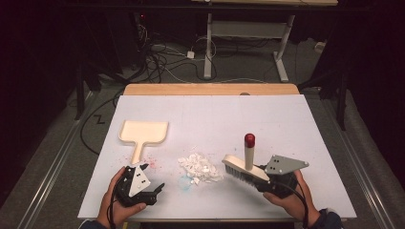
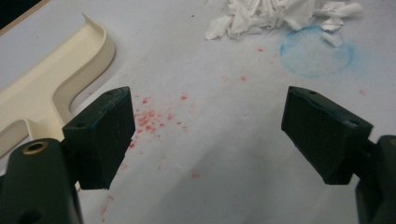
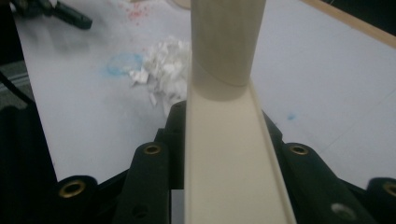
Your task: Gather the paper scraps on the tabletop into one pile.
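Observation:
A pile of white paper scraps [image 1: 199, 167] lies at the middle front of the white table top [image 1: 210, 114]. A cream brush [image 1: 244, 169] with a red-capped upright handle [image 1: 249, 150] stands just right of the pile, and my right gripper [image 1: 271, 180] is shut on its back end [image 3: 229, 158]. A cream dustpan [image 1: 142, 133] lies at the left, its handle pointing toward me. My left gripper [image 1: 155, 191] is open just below that handle, nothing between its jaws [image 2: 205, 135]. The scraps [image 2: 275, 14] show ahead in the left gripper view, the dustpan [image 2: 51, 88] at its left.
Red specks [image 2: 149, 119] and a faint blue ring [image 2: 317, 53] mark the table top near the pile. The wooden table edge [image 1: 210, 89] runs along the far side. Beyond it stand desk legs [image 1: 208, 43] and loose cables [image 1: 162, 57] on the floor.

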